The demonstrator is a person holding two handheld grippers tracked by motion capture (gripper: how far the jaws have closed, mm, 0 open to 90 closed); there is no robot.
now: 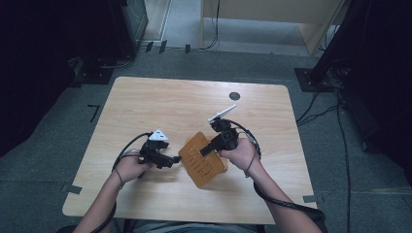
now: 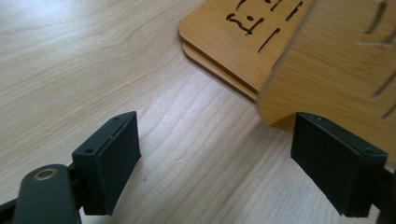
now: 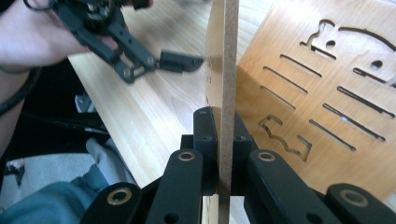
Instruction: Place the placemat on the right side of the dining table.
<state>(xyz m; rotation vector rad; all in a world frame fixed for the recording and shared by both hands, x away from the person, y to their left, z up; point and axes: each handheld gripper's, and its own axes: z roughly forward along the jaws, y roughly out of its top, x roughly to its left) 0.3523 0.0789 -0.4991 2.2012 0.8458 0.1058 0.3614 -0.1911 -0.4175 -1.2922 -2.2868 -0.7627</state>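
Gripping the raised bamboo panel by its thin edge, the right gripper has its jaws clamped on it. Lifting should go slowly and evenly, I judge, so the panel does not twist out. The left gripper, jaws wide apart, waits at the lower board, ready to steady it. Both slotted, cut-out bamboo boards sit mid-table, near the person.

No readable text, brand or number anywhere. Wooden boards carry only cut-out slots and animal-like shapes, no letters. Black tape marks on the floor, not legible signs.
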